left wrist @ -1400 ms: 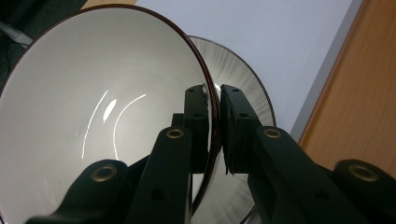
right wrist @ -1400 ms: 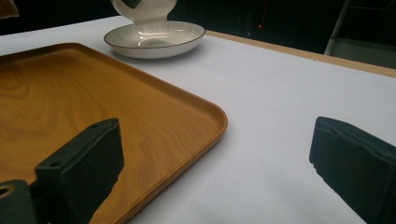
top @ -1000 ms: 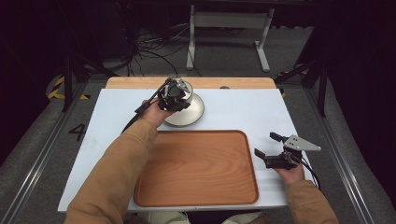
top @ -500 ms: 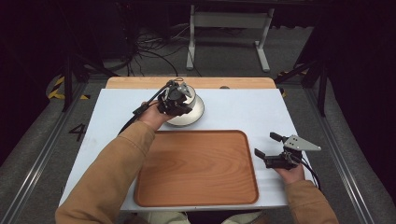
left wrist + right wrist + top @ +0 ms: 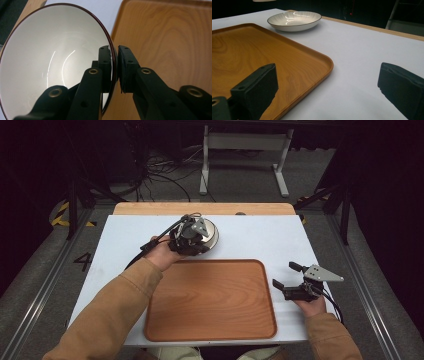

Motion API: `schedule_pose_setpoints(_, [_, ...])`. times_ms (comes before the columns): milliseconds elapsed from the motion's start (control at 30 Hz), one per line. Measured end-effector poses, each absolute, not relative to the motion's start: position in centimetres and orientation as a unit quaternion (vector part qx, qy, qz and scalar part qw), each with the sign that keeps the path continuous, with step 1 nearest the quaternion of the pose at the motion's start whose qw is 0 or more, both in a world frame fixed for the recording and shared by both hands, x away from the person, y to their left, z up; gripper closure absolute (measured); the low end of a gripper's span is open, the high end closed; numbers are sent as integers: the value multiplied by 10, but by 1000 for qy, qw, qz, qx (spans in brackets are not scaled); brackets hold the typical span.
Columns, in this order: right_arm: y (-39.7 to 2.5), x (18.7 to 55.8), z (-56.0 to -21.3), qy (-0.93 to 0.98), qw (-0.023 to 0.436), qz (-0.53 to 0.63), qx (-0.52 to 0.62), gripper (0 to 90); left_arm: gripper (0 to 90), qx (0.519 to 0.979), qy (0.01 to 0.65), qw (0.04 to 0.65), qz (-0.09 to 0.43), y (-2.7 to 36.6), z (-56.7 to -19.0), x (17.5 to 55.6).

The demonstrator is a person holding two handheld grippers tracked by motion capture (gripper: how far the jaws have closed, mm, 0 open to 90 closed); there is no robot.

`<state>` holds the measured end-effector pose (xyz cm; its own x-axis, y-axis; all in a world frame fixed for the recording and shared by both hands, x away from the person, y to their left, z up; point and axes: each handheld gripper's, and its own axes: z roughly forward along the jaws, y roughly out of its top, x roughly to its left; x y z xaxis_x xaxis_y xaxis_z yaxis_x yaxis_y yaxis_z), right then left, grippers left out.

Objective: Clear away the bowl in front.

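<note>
Left of centre in the high view, the left gripper (image 5: 192,240) pinches the dark rim of a white glazed bowl (image 5: 50,57) beyond the brown wooden tray (image 5: 210,300), while the right gripper (image 5: 290,276) gapes unladen at lower right.

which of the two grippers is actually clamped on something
The left gripper: its jaws pinch the rim of the white bowl. The right gripper rests open beside the wooden tray.

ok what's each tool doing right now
Left tool: shut on the rim of the white bowl with a dark edge.
Right tool: open, holding nothing, beside the wooden tray.
</note>
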<state>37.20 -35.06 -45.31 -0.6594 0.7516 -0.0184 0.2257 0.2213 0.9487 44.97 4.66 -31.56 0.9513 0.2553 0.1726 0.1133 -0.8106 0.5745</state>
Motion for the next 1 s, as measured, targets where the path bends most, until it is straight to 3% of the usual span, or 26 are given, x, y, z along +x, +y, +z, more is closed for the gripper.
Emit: schedule_pose_setpoints(1000, [-350,372,-453,742,249,528,329,34,820,951,25,294,95,39,-301,394])
